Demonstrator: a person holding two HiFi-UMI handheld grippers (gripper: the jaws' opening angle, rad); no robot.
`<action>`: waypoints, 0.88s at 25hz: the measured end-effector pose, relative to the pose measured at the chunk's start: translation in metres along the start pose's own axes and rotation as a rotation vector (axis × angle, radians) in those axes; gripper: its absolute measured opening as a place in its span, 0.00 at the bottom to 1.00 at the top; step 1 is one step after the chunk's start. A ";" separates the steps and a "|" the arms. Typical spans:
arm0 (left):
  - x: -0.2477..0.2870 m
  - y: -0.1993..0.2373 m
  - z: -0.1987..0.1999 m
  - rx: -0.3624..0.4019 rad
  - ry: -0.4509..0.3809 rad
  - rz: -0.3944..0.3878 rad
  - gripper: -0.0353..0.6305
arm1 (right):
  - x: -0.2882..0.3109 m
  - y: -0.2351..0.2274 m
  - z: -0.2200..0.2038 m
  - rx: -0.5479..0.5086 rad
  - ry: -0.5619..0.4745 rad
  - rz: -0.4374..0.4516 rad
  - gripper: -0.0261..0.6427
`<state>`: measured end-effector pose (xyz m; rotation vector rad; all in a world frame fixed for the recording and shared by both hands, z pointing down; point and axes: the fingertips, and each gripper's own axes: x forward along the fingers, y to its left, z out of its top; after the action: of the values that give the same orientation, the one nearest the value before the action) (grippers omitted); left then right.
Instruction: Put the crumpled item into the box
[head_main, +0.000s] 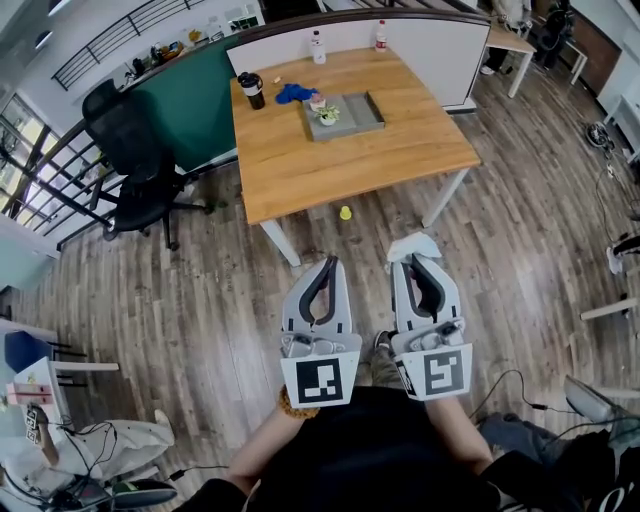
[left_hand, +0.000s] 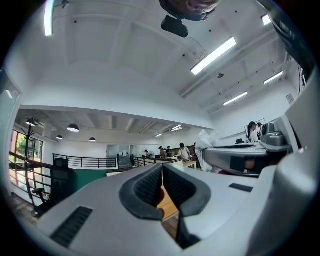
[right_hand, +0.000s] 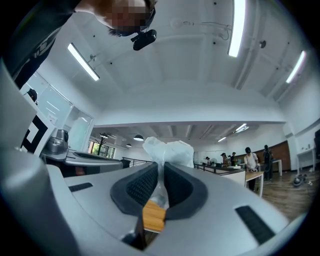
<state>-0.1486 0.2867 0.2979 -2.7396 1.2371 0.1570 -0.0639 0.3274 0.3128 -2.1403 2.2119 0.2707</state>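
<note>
Crumpled item pinched in right claw, its lower part hidden inside the grip; left claw closed, empty.

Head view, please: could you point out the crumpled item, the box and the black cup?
Crumpled item (head_main: 414, 244), head view, on its white bunched top.
Box (head_main: 360, 114), head view, on its bare grey floor.
Cup (head_main: 254, 95), head view, on its dark side.

Wood worktop w/ a black tumbler near its back-left corner, blue thing just beside it, 2 bottles on the far edge. Black office chair on the left by a green partition. Small yellow obj on the floor.
</note>
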 end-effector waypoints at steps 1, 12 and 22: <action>0.004 -0.002 -0.001 -0.003 0.002 0.002 0.09 | 0.002 -0.005 -0.001 0.003 0.001 0.002 0.11; 0.055 -0.031 -0.014 0.003 0.024 -0.003 0.09 | 0.025 -0.042 -0.016 0.040 0.008 0.051 0.11; 0.094 -0.063 -0.027 -0.016 0.064 -0.003 0.09 | 0.032 -0.087 -0.032 0.094 0.019 0.053 0.11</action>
<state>-0.0384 0.2545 0.3155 -2.7799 1.2533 0.0796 0.0245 0.2880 0.3311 -2.0475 2.2464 0.1465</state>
